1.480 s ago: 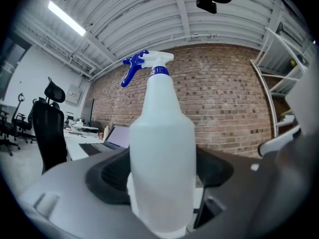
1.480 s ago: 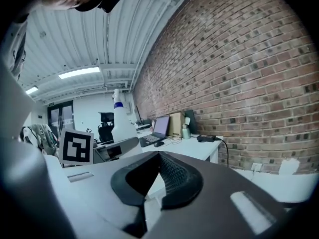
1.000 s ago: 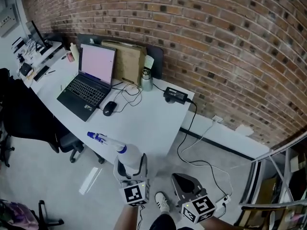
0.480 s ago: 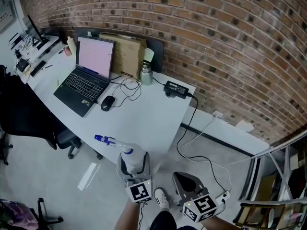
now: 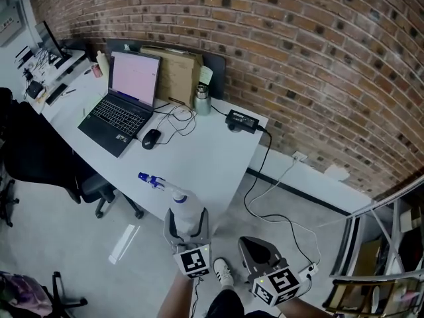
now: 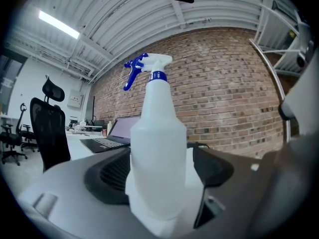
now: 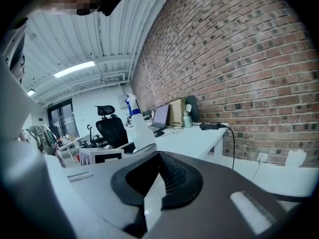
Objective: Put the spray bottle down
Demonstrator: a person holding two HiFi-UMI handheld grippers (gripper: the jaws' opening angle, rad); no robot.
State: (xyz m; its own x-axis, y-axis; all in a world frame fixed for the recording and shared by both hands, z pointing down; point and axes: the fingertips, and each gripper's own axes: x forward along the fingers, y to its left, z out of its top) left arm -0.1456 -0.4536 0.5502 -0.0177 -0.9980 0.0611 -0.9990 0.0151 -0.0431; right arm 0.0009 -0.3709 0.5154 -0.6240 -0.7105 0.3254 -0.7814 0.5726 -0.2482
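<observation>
Left gripper view: spray bottle (image 6: 157, 143) stands upright, squeezed between the left gripper's (image 6: 158, 171) fingers (image 6: 107, 176).

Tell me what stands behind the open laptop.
A brown cardboard box stands behind the laptop, against a dark panel. The screen covers the box's lower left part, so nothing there can be seen.

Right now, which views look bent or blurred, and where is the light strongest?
Head view: sharp, but the brick wall bows. Left gripper view: the spray bottle is soft at its base; the ceiling lamp glares. Right gripper view: black corners, curved brick lines.
</observation>
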